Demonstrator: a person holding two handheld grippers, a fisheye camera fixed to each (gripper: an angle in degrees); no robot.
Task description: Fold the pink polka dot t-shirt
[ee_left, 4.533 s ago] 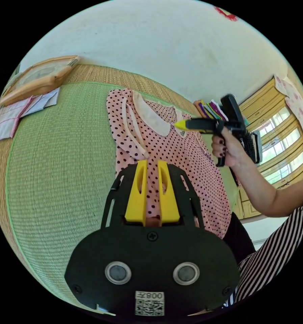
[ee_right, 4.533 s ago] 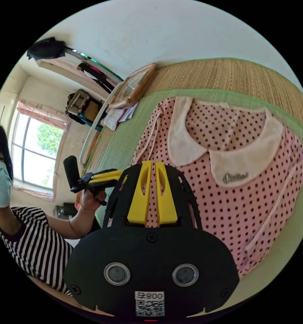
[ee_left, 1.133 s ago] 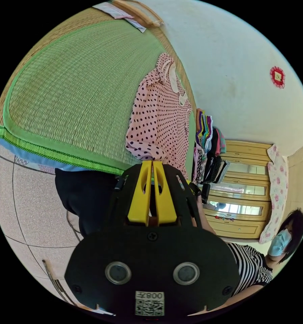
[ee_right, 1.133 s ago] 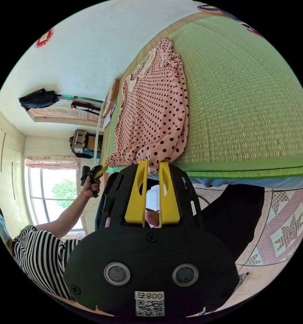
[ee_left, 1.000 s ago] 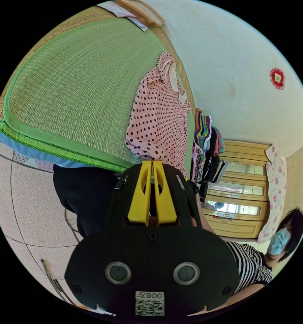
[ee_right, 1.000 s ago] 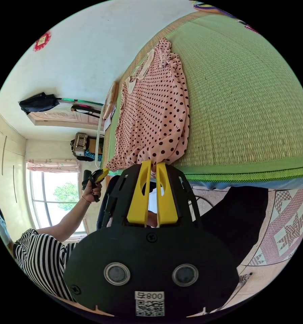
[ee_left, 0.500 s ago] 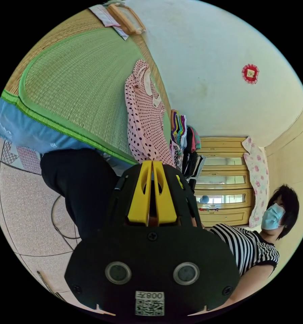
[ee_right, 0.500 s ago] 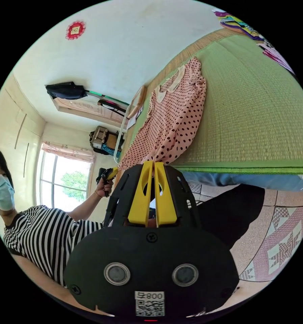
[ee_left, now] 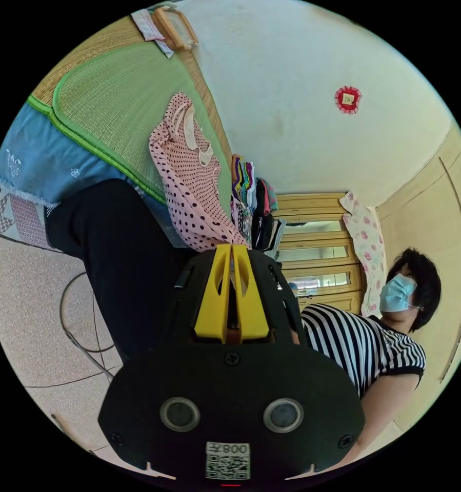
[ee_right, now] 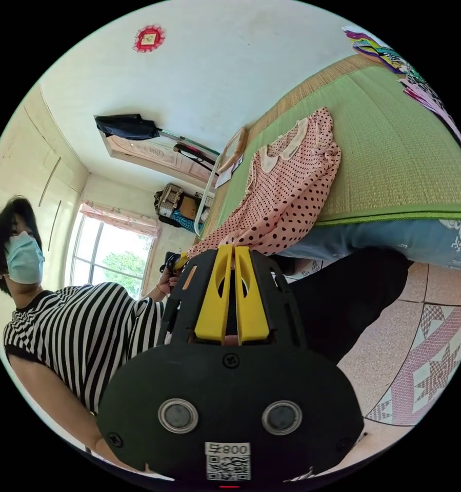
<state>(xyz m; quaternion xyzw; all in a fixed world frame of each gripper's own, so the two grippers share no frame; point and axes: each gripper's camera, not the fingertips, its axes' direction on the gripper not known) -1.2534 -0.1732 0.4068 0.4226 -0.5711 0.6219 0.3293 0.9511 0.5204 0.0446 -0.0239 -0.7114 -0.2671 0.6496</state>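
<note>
Both views low off bed edge [ee_left: 94, 148], sharing t-shirt [ee_right: 292, 197].

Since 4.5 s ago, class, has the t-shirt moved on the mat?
Yes. The t-shirt then lay wholly on the green mat; now its hem end hangs past the mat's front edge, pulled toward the person, with both grippers shut on it.

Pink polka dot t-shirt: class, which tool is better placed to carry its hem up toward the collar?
Neither clearly. The left tool and right tool are each shut on the pink polka dot t-shirt hem, pulled off the green woven mat; both should lift together.
</note>
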